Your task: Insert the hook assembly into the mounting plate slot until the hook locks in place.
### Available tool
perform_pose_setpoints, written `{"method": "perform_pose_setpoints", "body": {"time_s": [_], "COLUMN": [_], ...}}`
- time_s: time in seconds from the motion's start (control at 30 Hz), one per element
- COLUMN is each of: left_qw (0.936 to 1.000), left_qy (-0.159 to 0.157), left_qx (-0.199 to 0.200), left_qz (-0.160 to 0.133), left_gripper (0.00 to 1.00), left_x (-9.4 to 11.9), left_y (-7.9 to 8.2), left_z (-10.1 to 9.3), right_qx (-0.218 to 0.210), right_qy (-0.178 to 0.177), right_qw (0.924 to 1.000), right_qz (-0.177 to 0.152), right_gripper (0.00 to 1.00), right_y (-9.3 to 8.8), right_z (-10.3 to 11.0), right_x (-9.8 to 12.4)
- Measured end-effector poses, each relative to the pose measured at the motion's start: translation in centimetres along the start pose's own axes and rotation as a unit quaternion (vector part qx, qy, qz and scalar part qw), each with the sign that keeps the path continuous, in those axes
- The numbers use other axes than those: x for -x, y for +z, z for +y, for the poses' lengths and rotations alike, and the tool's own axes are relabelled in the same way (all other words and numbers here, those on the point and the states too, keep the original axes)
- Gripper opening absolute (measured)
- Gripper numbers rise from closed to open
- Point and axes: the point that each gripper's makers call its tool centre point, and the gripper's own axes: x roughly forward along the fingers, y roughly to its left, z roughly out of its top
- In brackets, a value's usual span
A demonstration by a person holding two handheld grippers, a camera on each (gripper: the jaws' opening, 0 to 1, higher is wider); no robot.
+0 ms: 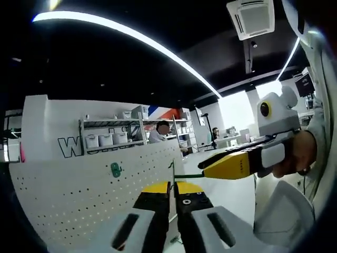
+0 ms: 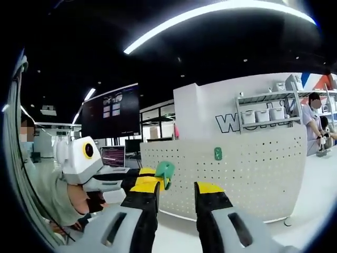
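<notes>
I hold the light, stiff green hook (image 2: 165, 172) by its head in my left hand-held gripper (image 1: 173, 191), right hand-held gripper (image 2: 176, 191) wide, facing the pegboard (image 2: 253, 174).

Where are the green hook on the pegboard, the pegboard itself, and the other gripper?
green hook (image 2: 218, 153), right gripper view, middle of its body
pegboard (image 1: 68, 184), left gripper view, bare perforated face
right gripper (image 1: 202, 172), left gripper view, tip of its yellow fingers
</notes>
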Motion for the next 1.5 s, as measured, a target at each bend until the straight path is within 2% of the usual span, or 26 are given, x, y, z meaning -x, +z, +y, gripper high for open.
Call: {"method": "perform_pose_setpoints", "body": {"time_s": [0.43,0.77,1.5], "left_qw": [0.9992,0.9985,0.9987], "left_qy": [-0.017,-0.029,-0.021], "left_qx": [0.020,0.018,0.014], "left_qz": [-0.031,-0.043,-0.043], "left_gripper": [0.03,0.03,0.03], "left_x": [-0.1,-0.2,-0.2], "left_y": [1.3,1.9,2.1], "left_z": [-1.0,-2.0,-2.2], "right_qx": [-0.002,-0.007,-0.010], "right_qy": [0.015,0.019,0.029], "right_qw": [0.9997,0.9994,0.9991], "right_qz": [-0.020,-0.027,-0.030], "right_gripper": [0.19,0.12,0.02], "right_y": [1.6,1.9,2.0], "right_z": [1.0,1.2,2.1], "right_x": [-0.5,-0.4,-0.4]}}
